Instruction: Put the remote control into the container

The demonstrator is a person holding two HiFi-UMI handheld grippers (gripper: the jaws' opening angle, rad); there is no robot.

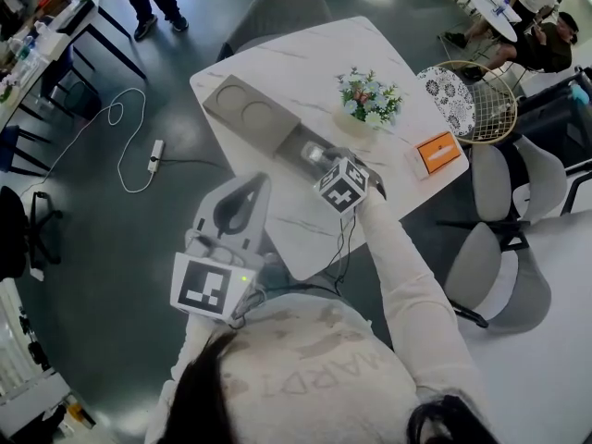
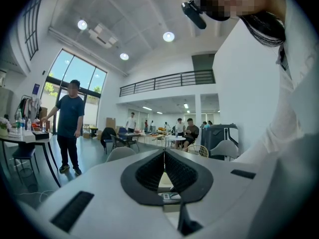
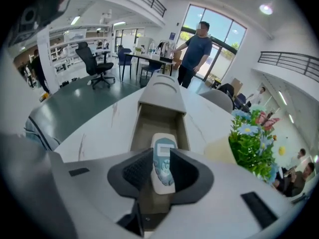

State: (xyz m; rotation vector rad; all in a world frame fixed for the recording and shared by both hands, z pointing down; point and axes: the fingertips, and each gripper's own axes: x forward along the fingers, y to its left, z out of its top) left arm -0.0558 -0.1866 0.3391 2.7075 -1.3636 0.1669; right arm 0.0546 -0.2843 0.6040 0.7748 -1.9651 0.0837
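- My left gripper (image 2: 164,156) hangs nearest, off the table, jaws together on nothing.
- My right gripper (image 3: 162,156) is clamped on the remote control (image 3: 164,176), tilted down over the container (image 3: 155,116) and its open trough.
- Risk: the trough looks narrow, so a skewed release could prop the remote on a wall.
- Risk: drifting right could strike the flower arrangement (image 3: 249,138).

Bright window (image 2: 75,76) daylight, ceiling spotlights (image 2: 168,36); fisheye edges dark, warped.

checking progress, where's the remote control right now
Right gripper view, centre: the remote control sits between the right tongs at the open container, left of the flowers.
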